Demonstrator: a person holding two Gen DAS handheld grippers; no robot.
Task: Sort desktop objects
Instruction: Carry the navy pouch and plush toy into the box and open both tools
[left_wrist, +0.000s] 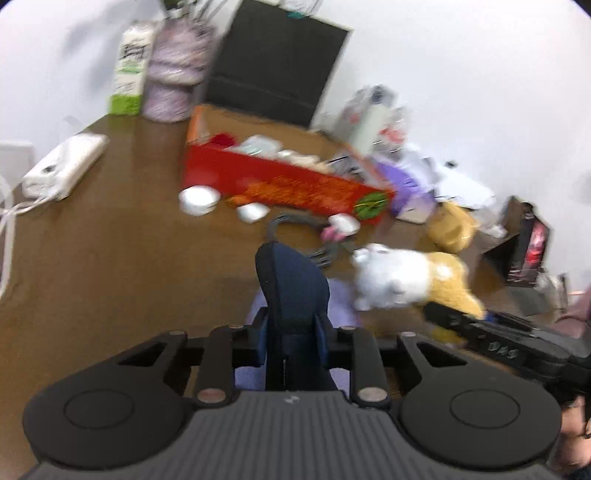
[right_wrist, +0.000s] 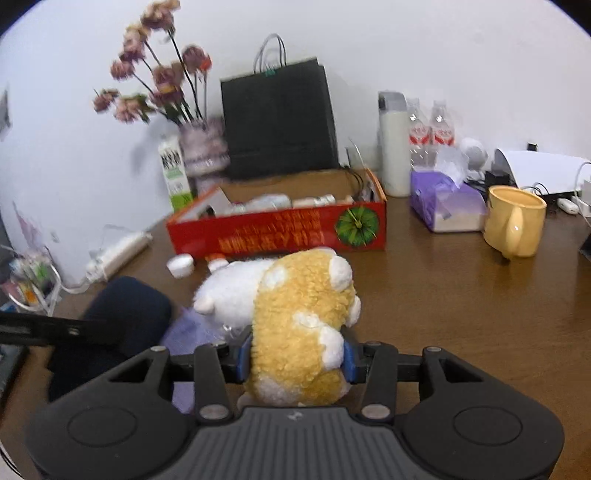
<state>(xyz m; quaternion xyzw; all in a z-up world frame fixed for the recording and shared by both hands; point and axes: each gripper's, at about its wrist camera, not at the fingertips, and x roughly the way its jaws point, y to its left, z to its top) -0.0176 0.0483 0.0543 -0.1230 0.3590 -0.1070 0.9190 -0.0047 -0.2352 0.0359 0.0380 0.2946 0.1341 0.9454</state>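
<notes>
Your brown table (right_wrist: 461, 306) carries everything in view. At 12 o'clock in the right wrist view a black paper bag (right_wrist: 279, 122) stands against the wall. In front of it lies the open red box (right_wrist: 280, 229), holding several blurred items you cannot identify. A vase of flowers (right_wrist: 201, 146) and a green-and-white carton (right_wrist: 173, 173) stand at 11 o'clock. At 2 o'clock you have a purple tissue box (right_wrist: 445, 205) with a yellow mug (right_wrist: 513, 221) just beside it. A white power strip (right_wrist: 118, 253) lies at 9 o'clock near the table edge.

Your right claw (right_wrist: 297, 356) is pinching the yellow-and-white plush toy (right_wrist: 295, 314) at its yellow end; both blue pads press into the fur. The toy's white end points toward 11 o'clock, just short of the red box.

Your left claw (left_wrist: 295, 332) is pinching a dark blue soft object (left_wrist: 291, 291), which stands up between the pads at the centre of the left wrist view. You cannot tell what this object is. A pale purple item (left_wrist: 341, 295) lies beneath it on the table. The plush toy appears at 3 o'clock in that view, near the dark blue object.

Two small white caps (right_wrist: 181, 265) lie on the table beside the red box's near wall, at 10 o'clock from the plush toy.
</notes>
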